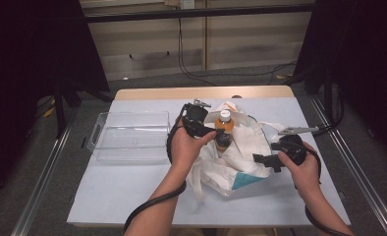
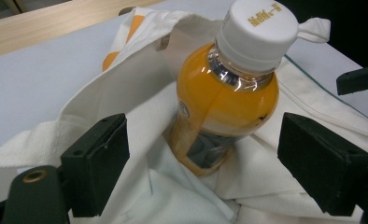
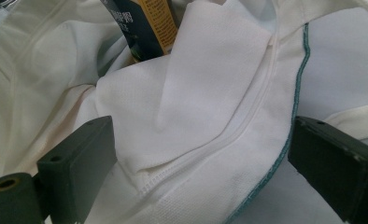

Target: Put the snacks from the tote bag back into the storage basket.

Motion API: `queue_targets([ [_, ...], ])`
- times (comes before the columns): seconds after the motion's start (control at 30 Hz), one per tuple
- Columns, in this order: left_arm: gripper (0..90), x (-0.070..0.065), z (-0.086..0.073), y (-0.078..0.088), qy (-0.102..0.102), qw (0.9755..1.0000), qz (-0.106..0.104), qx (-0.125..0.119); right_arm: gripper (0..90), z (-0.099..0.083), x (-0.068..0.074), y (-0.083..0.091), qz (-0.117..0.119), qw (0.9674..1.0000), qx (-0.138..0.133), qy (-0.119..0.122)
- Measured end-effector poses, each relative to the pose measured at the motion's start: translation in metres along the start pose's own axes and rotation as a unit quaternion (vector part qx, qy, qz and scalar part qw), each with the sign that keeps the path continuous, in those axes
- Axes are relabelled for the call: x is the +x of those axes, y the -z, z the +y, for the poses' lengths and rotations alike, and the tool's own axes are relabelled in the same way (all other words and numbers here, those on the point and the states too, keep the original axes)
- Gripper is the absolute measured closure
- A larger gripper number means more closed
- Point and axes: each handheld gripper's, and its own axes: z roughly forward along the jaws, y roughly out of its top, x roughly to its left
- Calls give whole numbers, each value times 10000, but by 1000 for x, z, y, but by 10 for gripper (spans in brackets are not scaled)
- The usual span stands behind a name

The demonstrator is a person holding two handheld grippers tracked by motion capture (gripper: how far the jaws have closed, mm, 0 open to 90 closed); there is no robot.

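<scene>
Left claw (image 1: 212,133) released, jaws spread wide, nothing pinched; orange drink bottle (image 2: 226,98) sits between and just ahead of them, pads not touching it. In the left gripper view the bottle leans, white cap (image 2: 258,31) up and away from the claw, lower half sunk in the folds of the white cloth bag (image 2: 140,93). In the high view the same bottle (image 1: 224,129) stands up out of the bag (image 1: 240,157), just right of the left claw, left hand (image 1: 186,147) behind it.

Right claw (image 1: 261,161) also released, jaws apart, aimed at the bag from the bottle's far side; right hand (image 1: 304,169) holds it. In the right gripper view bag fabric (image 3: 191,116) with a teal-stitched edge (image 3: 294,98) lies between the spread jaws; cannot tell if the pads touch it. Bottle label (image 3: 140,28) shows beyond the right claw, partly buried in cloth.

Clear plastic tray (image 1: 132,135) sits on the surface (image 1: 108,196) beyond the left hand, away from the bag, well apart from the right claw.
</scene>
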Motion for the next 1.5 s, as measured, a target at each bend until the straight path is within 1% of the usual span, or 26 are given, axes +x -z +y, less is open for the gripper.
queue_targets([
  [0.1, 171, 0, 1, -3, -28, 10000, 4, 18, 72, -1, 1, 0, -14, 10000, 25, 12],
  [0.13, 174, -1, 2, -5, 39, 10000, -3, -14, 72, -2, 1, -1, 3, 10000, 11, -6],
  [0.2, 184, -2, 3, -7, -9, 10000, 31, 53, 72, -2, 0, -1, 6, 10000, 15, -39],
  [0.23, 184, -2, 3, -9, 43, 10000, -3, 9, 74, -2, 0, 0, 10, 10000, 12, -50],
  [0.3, 184, -2, 4, -9, 26, 10000, -12, 35, 74, -2, 0, 0, 34, 10000, 1, -50],
  [0.37, 184, -4, 7, -13, 39, 9999, -86, 45, 74, -2, 1, 0, 9, 10000, 7, -8],
  [0.4, 184, -5, 8, -13, 1, 9999, -78, 68, 74, -2, 1, 0, 16, 10000, 6, -8],
  [0.47, 184, -6, 10, -14, 8, 9999, -70, 78, 74, -2, 1, -1, 47, 10000, -5, -23],
  [0.5, 184, -7, 11, -15, -39, 9999, -46, 107, 74, -2, 1, -1, 39, 10000, -4, -12],
  [0.53, 185, -8, 12, -16, -3, 10000, -53, 53, 74, -2, 1, -1, 31, 10000, 2, -21],
  [0.57, 187, -8, 12, -17, -38, 9999, -75, 71, 74, -2, 2, -1, 32, 10000, 2, -23],
  [0.63, 187, -10, 12, -20, 36, 10000, -77, -17, 74, -2, 2, -1, 57, 10000, 11, -11],
  [0.67, 192, -10, 12, -21, 3, 9999, -85, 81, 74, -2, 3, -2, 97, 10000, 12, -10],
  [0.83, 205, -12, 12, -26, -12, 9999, -97, 71, 75, -1, 5, -3, 111, 9999, 43, 13],
  [0.87, 210, -13, 12, -29, 55, 9999, -117, 78, 75, -1, 5, -3, 118, 9999, 44, 13],
  [0.97, 225, -14, 13, -33, 4, 9999, -113, 117, 75, -2, 5, -3, 132, 9999, 36, 6],
  [1.03, 226, -14, 13, -34, 20, 9999, -111, 106, 75, -2, 4, -3, 135, 9999, 36, -4],
  [1.07, 235, -13, 14, -34, -24, 9998, -59, 169, 75, -2, 4, -3, 134, 9999, 39, -5],
  [1.1, 249, -13, 14, -35, 27, 9999, -45, 110, 75, -2, 4, -3, 138, 9999, 44, -6],
  [1.2, 262, -13, 15, -37, 42, 9999, -33, 144, 75, -2, 4, -3, 157, 9999, 37, -35],
  [1.23, 268, -12, 15, -38, 17, 9999, -32, 165, 75, -2, 4, -3, 158, 9999, 21, -41],
  [1.27, 280, -13, 15, -39, 82, 9999, -33, 146, 75, -2, 3, -3, 150, 9999, 23, -32],
  [1.37, 287, -12, 15, -40, 73, 9998, -58, 151, 77, -3, 2, -2, 165, 9998, 21, -54],
  [1.43, 289, -13, 16, -40, 60, 9998, -24, 172, 77, -3, 2, -2, 164, 9998, 25, -61],
  [1.47, 290, -14, 16, -41, 126, 9998, -21, 143, 77, -4, 1, -2, 166, 9998, 12, -71],
  [1.5, 290, -14, 16, -41, 126, 9998, -21, 143, 77, -4, 2, -3, 163, 9998, 14, -65],
])
